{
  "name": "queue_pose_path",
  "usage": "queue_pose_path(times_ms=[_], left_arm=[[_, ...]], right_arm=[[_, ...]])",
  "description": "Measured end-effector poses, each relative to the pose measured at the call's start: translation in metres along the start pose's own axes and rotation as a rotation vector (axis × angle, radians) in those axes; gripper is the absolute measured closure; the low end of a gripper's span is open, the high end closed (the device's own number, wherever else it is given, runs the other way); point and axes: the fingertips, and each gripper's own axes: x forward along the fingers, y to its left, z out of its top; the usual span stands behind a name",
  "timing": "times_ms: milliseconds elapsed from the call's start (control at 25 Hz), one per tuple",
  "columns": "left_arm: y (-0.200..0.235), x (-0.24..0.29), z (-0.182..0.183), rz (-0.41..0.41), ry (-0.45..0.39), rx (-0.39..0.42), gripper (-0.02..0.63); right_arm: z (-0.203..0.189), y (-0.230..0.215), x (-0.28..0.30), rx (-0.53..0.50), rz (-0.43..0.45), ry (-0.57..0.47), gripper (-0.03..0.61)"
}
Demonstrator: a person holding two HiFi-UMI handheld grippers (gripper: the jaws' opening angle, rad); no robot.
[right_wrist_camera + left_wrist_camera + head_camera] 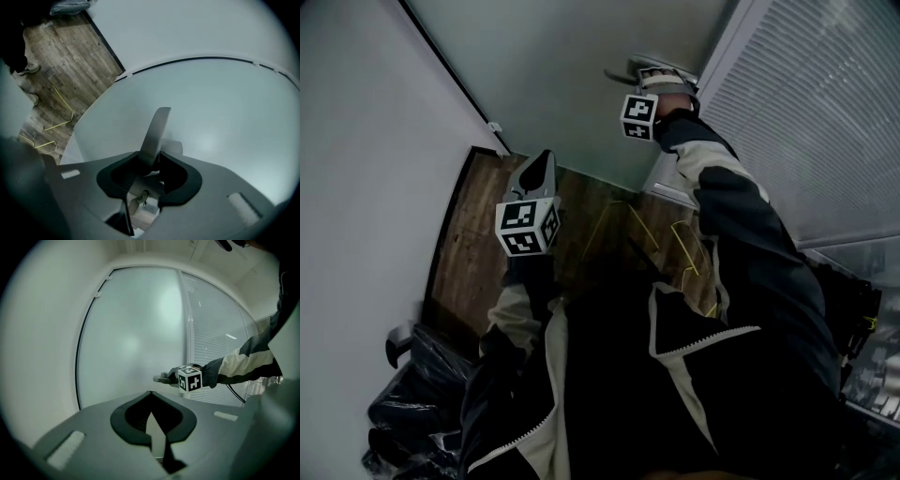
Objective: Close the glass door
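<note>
The frosted glass door [581, 75] fills the upper middle of the head view and stands ahead in the left gripper view [136, 333]. My right gripper [630, 69] reaches out at arm's length and is shut on the door's metal lever handle [157, 131], which runs up between its jaws. In the left gripper view the same right gripper [161, 378] shows at the door with its marker cube. My left gripper [546, 159] hangs lower and to the left, apart from the door. Its tips [150, 394] meet with nothing between them.
A white wall [366, 141] runs along the left, its black edge strip [450, 66] next to the door. Slatted blinds [825, 112] cover the panel at right. Wooden floor [478, 244] lies below, with yellow wire frames [675, 244] and black bags [422, 394].
</note>
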Motion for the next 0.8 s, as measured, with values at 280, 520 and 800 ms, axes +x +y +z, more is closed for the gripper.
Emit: queue_pose_path(times_ms=[280, 520, 800], left_arm=[[0.021, 0.000, -0.007, 0.064, 0.015, 0.000, 0.607], [0.023, 0.002, -0.008, 0.086, 0.021, 0.004, 0.607], [0.021, 0.002, -0.008, 0.086, 0.023, 0.009, 0.607]], right_arm=[[-0.013, -0.009, 0.033, 0.016, -0.003, 0.019, 0.447], [-0.017, -0.017, 0.043, 0.037, -0.019, 0.012, 0.451], [-0.015, -0.017, 0.041, 0.048, -0.023, 0.003, 0.451]])
